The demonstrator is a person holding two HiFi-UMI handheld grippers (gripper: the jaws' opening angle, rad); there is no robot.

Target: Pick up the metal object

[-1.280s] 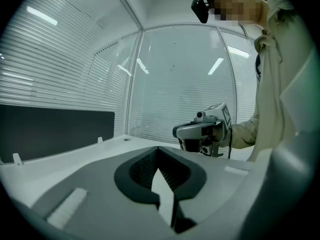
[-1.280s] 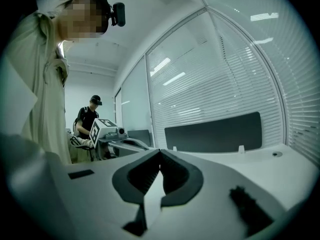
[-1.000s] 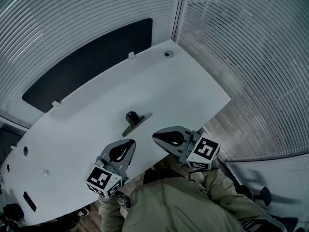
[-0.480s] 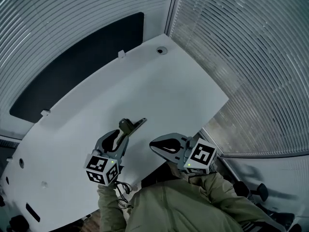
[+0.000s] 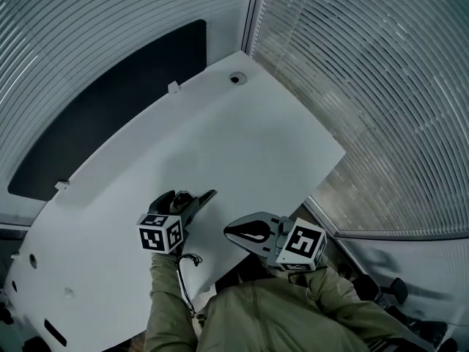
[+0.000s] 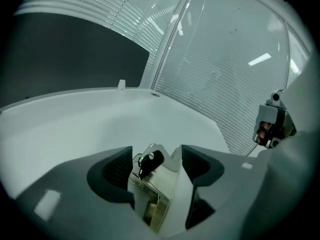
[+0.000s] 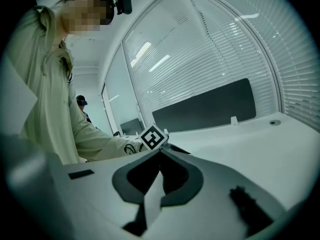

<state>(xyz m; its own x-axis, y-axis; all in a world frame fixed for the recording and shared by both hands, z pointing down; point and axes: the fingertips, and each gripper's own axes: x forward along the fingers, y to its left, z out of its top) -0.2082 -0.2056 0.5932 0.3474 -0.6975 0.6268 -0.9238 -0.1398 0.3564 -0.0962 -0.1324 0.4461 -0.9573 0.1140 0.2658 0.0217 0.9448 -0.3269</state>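
Note:
The metal object (image 5: 201,198), a flat shiny plate with a dark knob, lies on the white table (image 5: 256,138). My left gripper (image 5: 185,201) has come down over it. In the left gripper view the metal object (image 6: 152,181) sits between the two dark pads (image 6: 114,170), and the jaws are opening wide round it without pressing on it. My right gripper (image 5: 228,231) hovers near the table's front edge, to the right of the object, with its jaw tips together and nothing in them. The right gripper view shows the same closed tips (image 7: 160,153).
A dark panel (image 5: 95,116) runs behind the table's far edge. Glass walls with blinds (image 5: 366,64) stand to the back and right. A round cable hole (image 5: 235,78) marks the far corner. The table's right edge (image 5: 326,169) drops off close by.
My left gripper has moved forward from the near edge to the metal object and its jaws have spread apart round it. The right gripper has barely moved.

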